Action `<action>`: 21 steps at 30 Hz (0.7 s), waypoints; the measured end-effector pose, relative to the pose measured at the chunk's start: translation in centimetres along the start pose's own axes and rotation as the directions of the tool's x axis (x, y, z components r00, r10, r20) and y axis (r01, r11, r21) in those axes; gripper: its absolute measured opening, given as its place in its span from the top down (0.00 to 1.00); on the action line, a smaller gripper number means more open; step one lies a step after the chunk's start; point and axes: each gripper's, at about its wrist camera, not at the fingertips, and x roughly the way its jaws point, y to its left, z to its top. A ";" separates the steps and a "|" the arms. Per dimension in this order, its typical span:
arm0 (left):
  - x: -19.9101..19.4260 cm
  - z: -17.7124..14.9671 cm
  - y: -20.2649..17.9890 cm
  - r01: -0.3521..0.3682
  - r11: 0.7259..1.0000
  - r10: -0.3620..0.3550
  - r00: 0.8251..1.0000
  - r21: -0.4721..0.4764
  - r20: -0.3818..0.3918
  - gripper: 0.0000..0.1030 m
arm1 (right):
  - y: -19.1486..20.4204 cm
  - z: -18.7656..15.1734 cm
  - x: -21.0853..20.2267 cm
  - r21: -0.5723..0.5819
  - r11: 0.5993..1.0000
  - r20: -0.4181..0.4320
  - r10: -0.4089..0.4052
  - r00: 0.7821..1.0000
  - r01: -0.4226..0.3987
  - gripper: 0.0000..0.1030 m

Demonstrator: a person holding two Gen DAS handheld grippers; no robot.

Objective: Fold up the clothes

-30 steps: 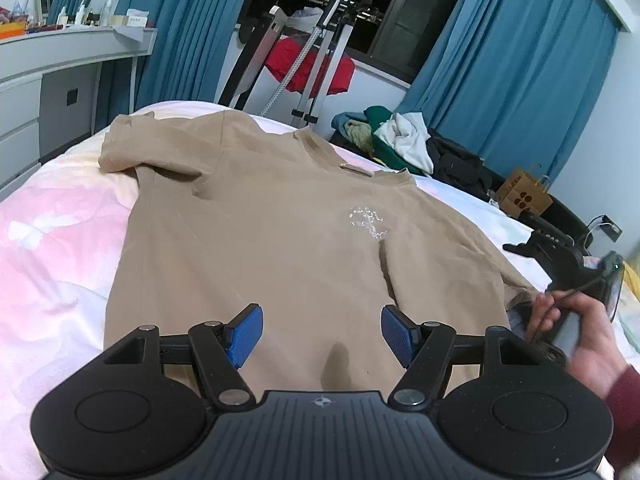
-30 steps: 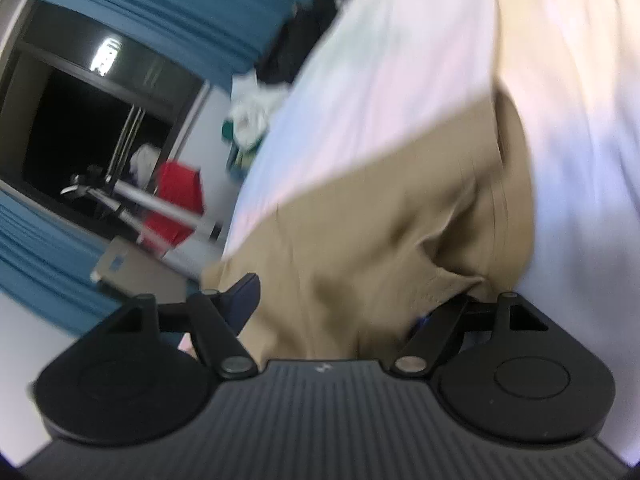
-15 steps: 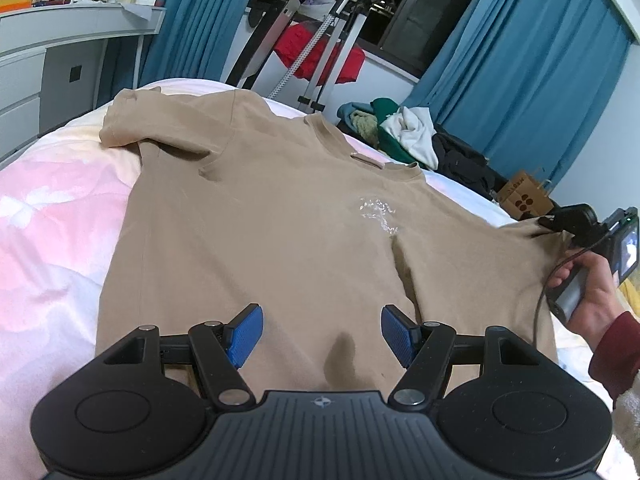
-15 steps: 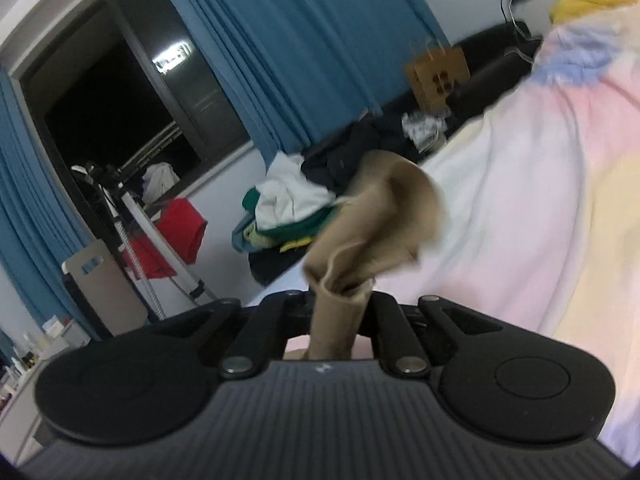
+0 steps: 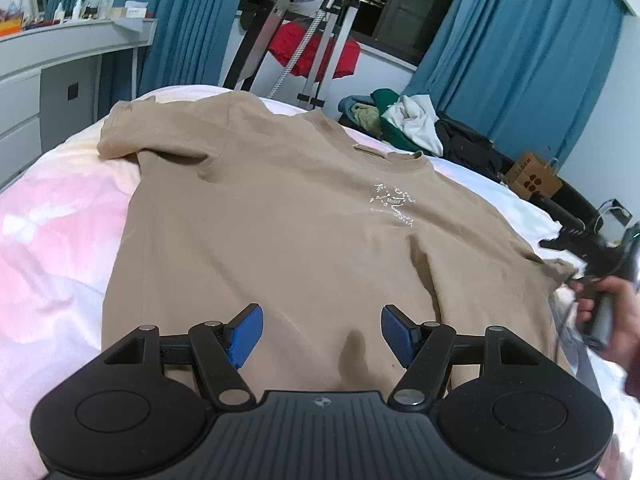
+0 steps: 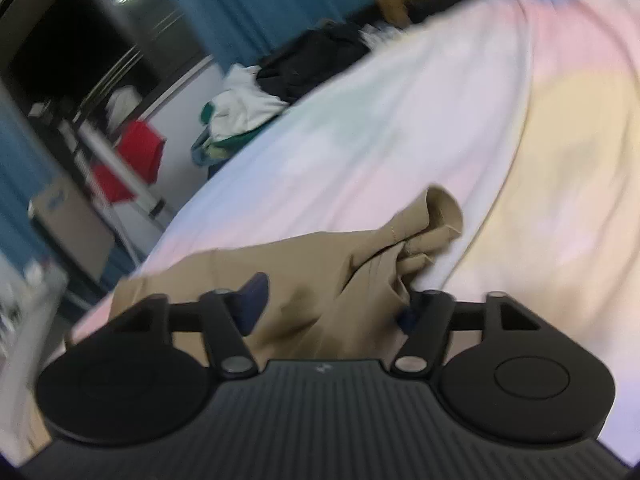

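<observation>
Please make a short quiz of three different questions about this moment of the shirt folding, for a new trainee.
1. True or false: the tan short-sleeved T-shirt lies spread out, front up, on the pastel pink and white bedsheet.
2. Multiple choice: how does the left gripper stand? A) shut on the hem B) open above the lower part of the shirt C) holding the collar
3. Short answer: which part of the shirt lies bunched at the right gripper, and is that gripper open or shut?

Key
1. True; the white chest print faces up.
2. B
3. The crumpled sleeve end; the gripper is open, its blue pads apart with cloth between them.
</observation>
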 end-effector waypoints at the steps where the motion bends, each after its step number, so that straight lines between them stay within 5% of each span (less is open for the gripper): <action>1: -0.2 0.0 -0.1 0.002 1.000 -0.002 1.000 0.003 0.001 0.34 | 0.6 -0.2 -1.5 -0.050 0.999 -0.002 -0.007 1.000 0.007 0.34; 5: -1.5 0.0 -0.5 0.010 1.000 -0.011 1.000 0.026 0.022 0.34 | 3.4 -3.3 -8.3 -0.257 0.966 -0.074 0.000 0.997 -0.019 0.34; 9: -3.3 -0.1 -0.8 -0.003 0.999 0.000 0.998 0.052 0.058 0.34 | 6.2 -6.4 -15.2 -0.452 0.889 -0.150 -0.002 0.989 -0.067 0.34; 15: -5.8 -0.1 -0.6 -0.039 0.997 0.032 0.995 0.070 0.089 0.34 | 12.6 -16.5 -24.4 -0.677 0.631 -0.433 0.074 0.898 -0.378 0.34; 18: -6.9 -0.1 -0.1 -0.052 0.996 0.045 0.995 0.075 0.092 0.33 | 14.7 -21.8 -27.1 -0.713 0.496 -0.557 0.030 0.830 -0.497 0.34; 21: -7.9 -0.3 0.1 -0.065 0.994 0.057 0.994 0.085 0.095 0.32 | 15.1 -25.8 -27.1 -0.750 0.409 -0.590 -0.060 0.805 -0.519 0.35</action>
